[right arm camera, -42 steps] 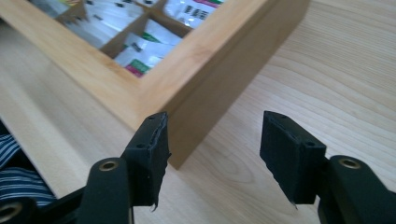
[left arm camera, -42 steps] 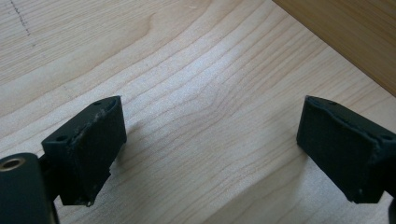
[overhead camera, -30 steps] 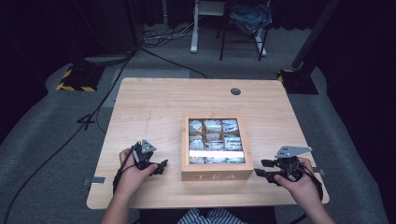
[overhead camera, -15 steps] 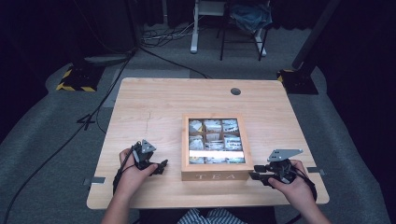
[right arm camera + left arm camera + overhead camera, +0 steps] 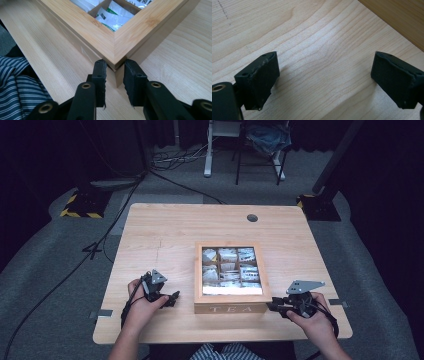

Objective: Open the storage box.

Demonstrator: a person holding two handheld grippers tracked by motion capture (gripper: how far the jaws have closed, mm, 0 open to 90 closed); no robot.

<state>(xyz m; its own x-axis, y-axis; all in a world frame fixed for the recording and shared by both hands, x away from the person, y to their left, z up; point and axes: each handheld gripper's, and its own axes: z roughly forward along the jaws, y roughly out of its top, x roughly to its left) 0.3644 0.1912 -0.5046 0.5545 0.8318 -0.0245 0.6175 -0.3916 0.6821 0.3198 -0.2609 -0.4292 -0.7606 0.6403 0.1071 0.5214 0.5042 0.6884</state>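
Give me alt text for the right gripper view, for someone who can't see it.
The right gripper has its two black jaws set either side of the near corner of a wooden tea box, close to the wood. Behind the corner, white tea packets lie in the box's compartments; the box stands on a pale wooden table.

I see a honey-brown wooden tea box [image 5: 232, 308] with white lettering, white-and-green paper sachets [image 5: 113, 15], a pale-grained wooden table [image 5: 165, 232], and navy-and-white striped cloth [image 5: 17, 87].

Black two-jaw tool [image 5: 115, 75], brass-ringed screw holes, striped shirt [image 5: 22, 85]
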